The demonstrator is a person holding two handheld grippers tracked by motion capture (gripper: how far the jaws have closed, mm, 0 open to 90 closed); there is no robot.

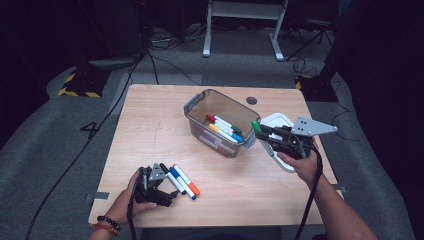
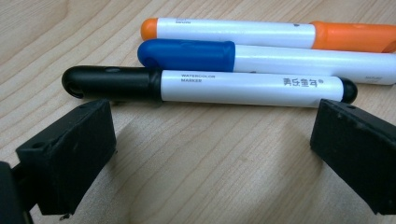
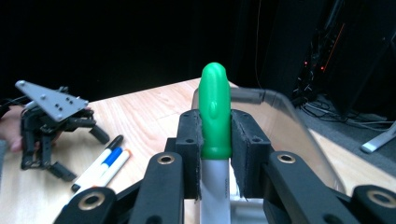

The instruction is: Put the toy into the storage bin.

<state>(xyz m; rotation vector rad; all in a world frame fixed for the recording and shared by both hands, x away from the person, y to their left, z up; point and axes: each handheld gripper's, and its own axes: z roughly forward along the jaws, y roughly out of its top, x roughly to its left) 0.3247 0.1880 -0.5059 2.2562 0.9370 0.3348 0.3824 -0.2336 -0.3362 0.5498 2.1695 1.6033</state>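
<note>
My right gripper (image 1: 261, 131) is shut on a green-capped white marker (image 3: 215, 116), its cap (image 1: 256, 125) poking out past the jaws beside the right end of a clear plastic bin (image 1: 196, 106) that holds several markers (image 1: 225, 128). My left gripper (image 1: 167, 192) rests on the table at the front left, open, with bare wood between its fingers (image 2: 70, 154). Just beyond it lie a black marker (image 2: 210, 87), a blue marker (image 2: 261, 58) and an orange marker (image 2: 271, 33) side by side; the high view shows them as a group (image 1: 181, 181) by the left gripper.
A white lid (image 1: 278, 122) lies under my right hand, right of the bin. The wooden table (image 1: 150, 135) has a round grommet hole (image 1: 251, 100) at the back. Cables and dark stands cover the grey floor around it.
</note>
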